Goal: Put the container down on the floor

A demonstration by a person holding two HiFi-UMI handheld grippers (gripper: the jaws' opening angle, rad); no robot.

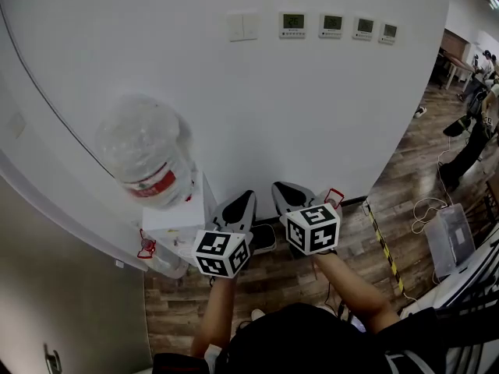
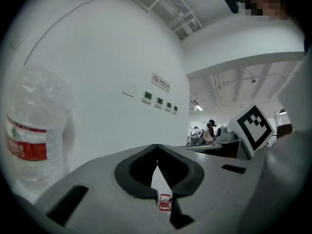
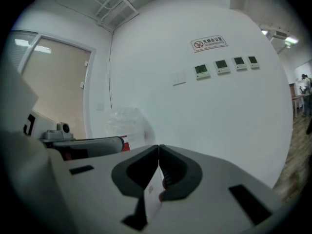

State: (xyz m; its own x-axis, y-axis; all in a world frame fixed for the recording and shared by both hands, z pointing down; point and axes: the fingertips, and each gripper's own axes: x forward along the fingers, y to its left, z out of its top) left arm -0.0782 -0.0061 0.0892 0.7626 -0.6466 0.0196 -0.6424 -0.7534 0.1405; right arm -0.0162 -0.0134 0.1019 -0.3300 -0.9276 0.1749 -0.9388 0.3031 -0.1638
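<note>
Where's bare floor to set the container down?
Bare wood floor lies at the foot of the wall, between the water dispenser and the yellow-black tape. Crowded beyond the tape: cables and a clear bin.

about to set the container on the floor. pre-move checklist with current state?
1. Grip of left tool: jaws closed on a thin white edge of the container, with a red latch just below. Ok.
2. Grip of right tool: jaws closed on a thin white edge. Ok.
3. Landing spot on the wood floor: the area under the tools is hidden by them and the arms. Cannot tell.
4. Clearance to the water bottle: it is close on the left, gap unclear. Cannot tell.
5. Container level: its body is barely visible. Cannot tell.
</note>
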